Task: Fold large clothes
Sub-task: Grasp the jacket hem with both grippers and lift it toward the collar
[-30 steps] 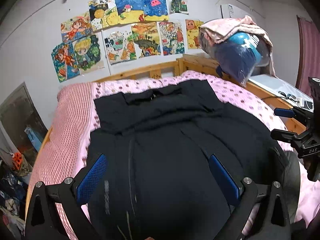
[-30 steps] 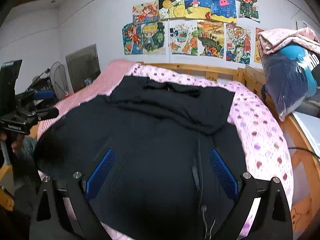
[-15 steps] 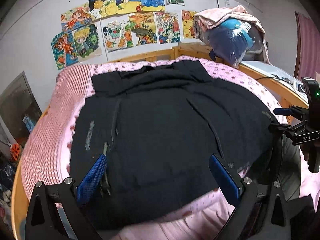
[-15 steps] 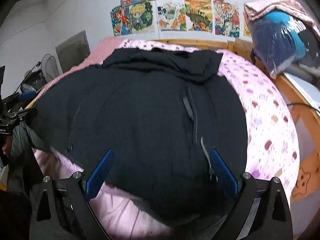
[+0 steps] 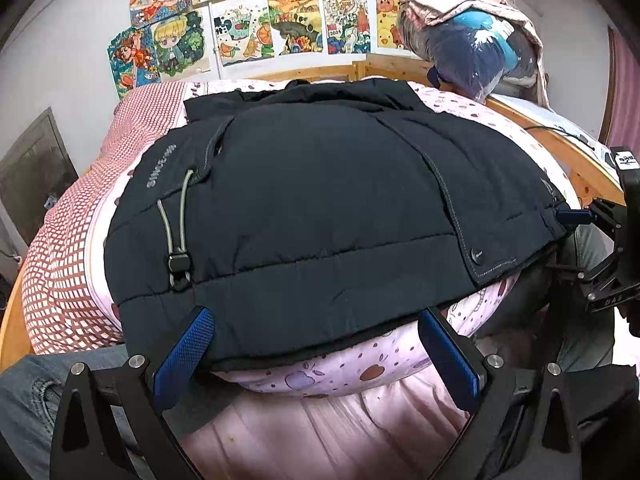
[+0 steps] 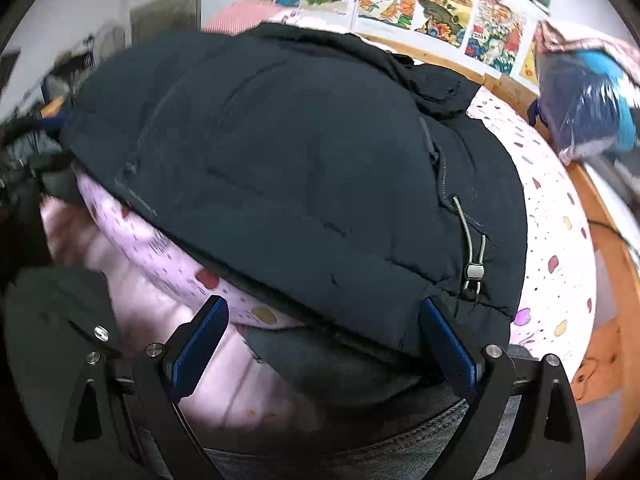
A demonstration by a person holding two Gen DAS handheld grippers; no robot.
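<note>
The black quilted padded jacket (image 5: pixel 320 208) is spread flat across the middle of both frames on the pink spotted quilt (image 5: pixel 320 376), its hem laid along the near bed edge, seemingly so it can be pinched. The left gripper (image 5: pixel 316 356) and right gripper (image 6: pixel 324 340) are held wide open and empty at the frame bottoms, just short of the hem. Bare quilt is left at right, bounded by the wooden bed rail (image 6: pixel 600 240).

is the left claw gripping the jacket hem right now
No, the left claw is open, its fingers apart at the near hem of the black jacket with no fabric pinched between them.
</note>
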